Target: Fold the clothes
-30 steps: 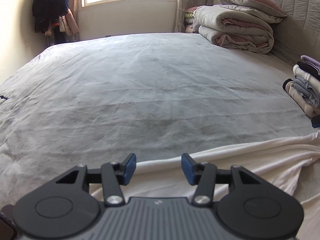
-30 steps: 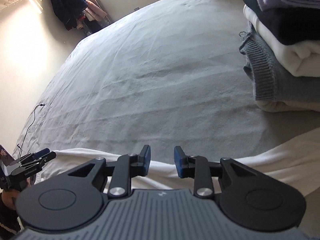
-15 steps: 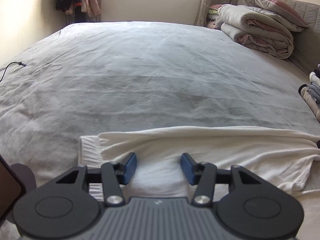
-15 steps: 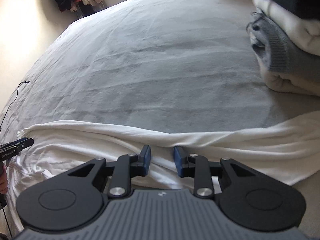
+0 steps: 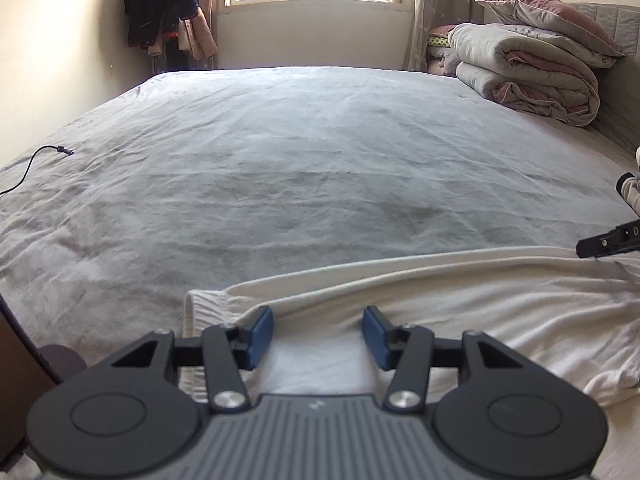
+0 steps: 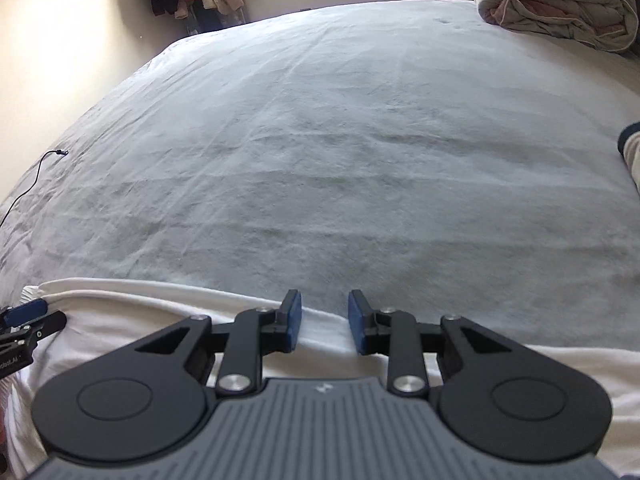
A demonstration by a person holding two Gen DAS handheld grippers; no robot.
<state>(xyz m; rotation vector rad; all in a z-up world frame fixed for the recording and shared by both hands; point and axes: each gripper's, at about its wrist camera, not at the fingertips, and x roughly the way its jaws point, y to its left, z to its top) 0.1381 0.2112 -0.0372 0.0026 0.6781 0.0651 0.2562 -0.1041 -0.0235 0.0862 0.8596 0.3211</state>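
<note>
Left wrist view: left gripper (image 5: 318, 333) hovering, jaws released, over white garment (image 5: 460, 304) lying crumpled along near edge of grey bed (image 5: 304, 168).

Right wrist view: right gripper (image 6: 324, 322) jaws parted, grasping nothing, above garment's far hem.

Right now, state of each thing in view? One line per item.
left gripper: open, over the garment, gripping nothing
right gripper: open, narrower gap, over the garment's far edge
white garment: spread out, wrinkled, unfolded
duvet: folded, stacked by the headboard
cable: loose, unplugged end on bed
</note>
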